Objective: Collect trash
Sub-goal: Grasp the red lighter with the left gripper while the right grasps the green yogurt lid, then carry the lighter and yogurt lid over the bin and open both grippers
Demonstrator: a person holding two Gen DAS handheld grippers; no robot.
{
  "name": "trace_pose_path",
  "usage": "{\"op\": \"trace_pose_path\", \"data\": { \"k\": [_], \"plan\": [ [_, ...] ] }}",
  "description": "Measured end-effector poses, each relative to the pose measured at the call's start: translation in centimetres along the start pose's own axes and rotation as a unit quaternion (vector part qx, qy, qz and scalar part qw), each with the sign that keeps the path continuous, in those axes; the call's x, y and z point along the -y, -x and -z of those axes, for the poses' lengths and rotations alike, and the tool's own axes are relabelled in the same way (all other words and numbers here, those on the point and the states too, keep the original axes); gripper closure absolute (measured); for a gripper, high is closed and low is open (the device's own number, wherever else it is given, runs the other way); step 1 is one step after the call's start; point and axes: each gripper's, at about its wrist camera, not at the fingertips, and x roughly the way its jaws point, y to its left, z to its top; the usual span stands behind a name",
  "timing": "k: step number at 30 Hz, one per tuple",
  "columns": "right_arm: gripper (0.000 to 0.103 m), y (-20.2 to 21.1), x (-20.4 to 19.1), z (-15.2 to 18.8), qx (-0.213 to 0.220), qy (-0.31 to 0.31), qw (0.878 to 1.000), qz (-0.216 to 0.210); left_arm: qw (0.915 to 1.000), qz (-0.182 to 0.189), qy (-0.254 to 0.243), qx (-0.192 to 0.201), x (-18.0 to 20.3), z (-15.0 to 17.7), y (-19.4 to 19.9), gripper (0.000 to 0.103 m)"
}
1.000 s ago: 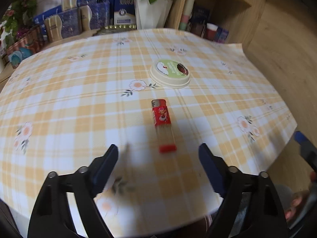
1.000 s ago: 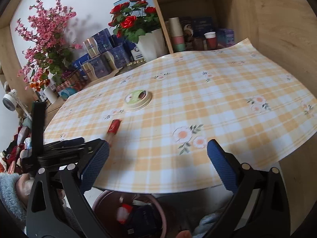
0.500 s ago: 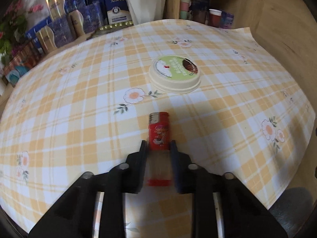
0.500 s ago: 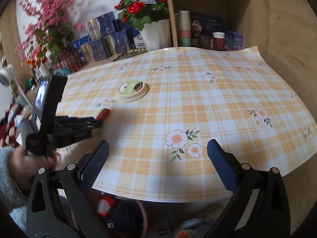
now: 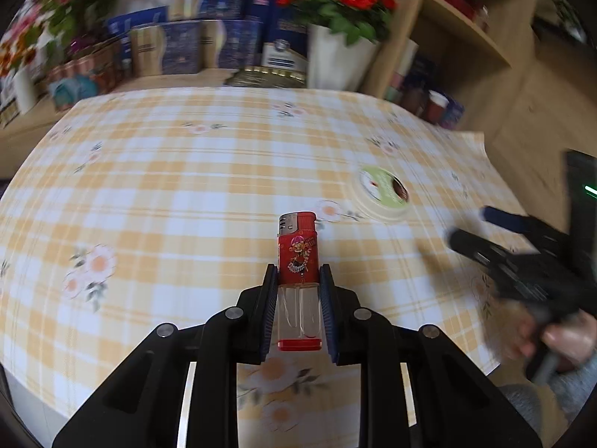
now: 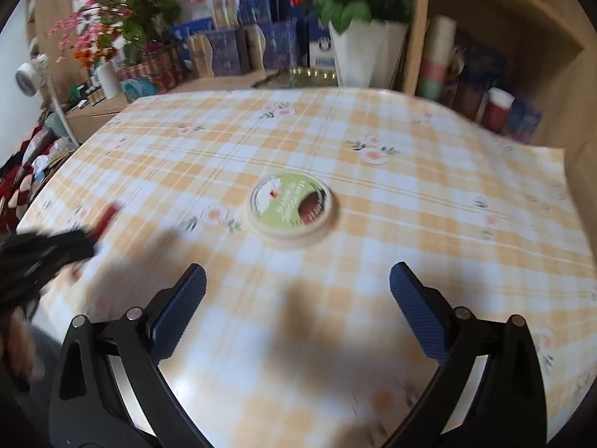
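Left gripper (image 5: 298, 298), earlier spread, now clamps lighter (image 5: 298, 261) over yellow plaid tablecloth (image 5: 186, 186); right gripper (image 6: 297, 298) wide open, empty, facing round lid (image 6: 291, 205); rose pot (image 6: 365, 52), wooden shelves (image 6: 522, 18) behind.

One lighter (image 5: 298, 261), one round lid (image 6: 291, 203), two grippers (image 5: 297, 283) (image 6: 297, 291).

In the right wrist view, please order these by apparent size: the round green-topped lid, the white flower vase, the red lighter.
1. White flower vase, though it stands farther away.
2. Round green-topped lid, close to the vase; ranking unsure.
3. Red lighter, blurred and partly hidden by the left gripper.
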Motion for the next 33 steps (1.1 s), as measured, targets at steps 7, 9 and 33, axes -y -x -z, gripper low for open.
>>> {"op": "trace_pose_path", "data": {
  "k": [7,9,33],
  "plan": [
    [0.006,-7.9,-1.2,-3.8,-0.065,-0.047,0.997,0.022,0.9994,-0.015,0.027,0.016,-4.3,0.6,2.6,0.081],
    [0.006,-9.1,-1.7,-4.2,-0.075,-0.045,0.996,0.036,0.9991,-0.018,0.033,0.018,-5.3,0.8,3.1,0.081],
    [0.017,-0.1,-6.5,-0.7,0.022,0.029,0.999,-0.026,0.9985,0.007,0.041,0.037,-5.8,4.1,6.5,0.081]
  ]
}}
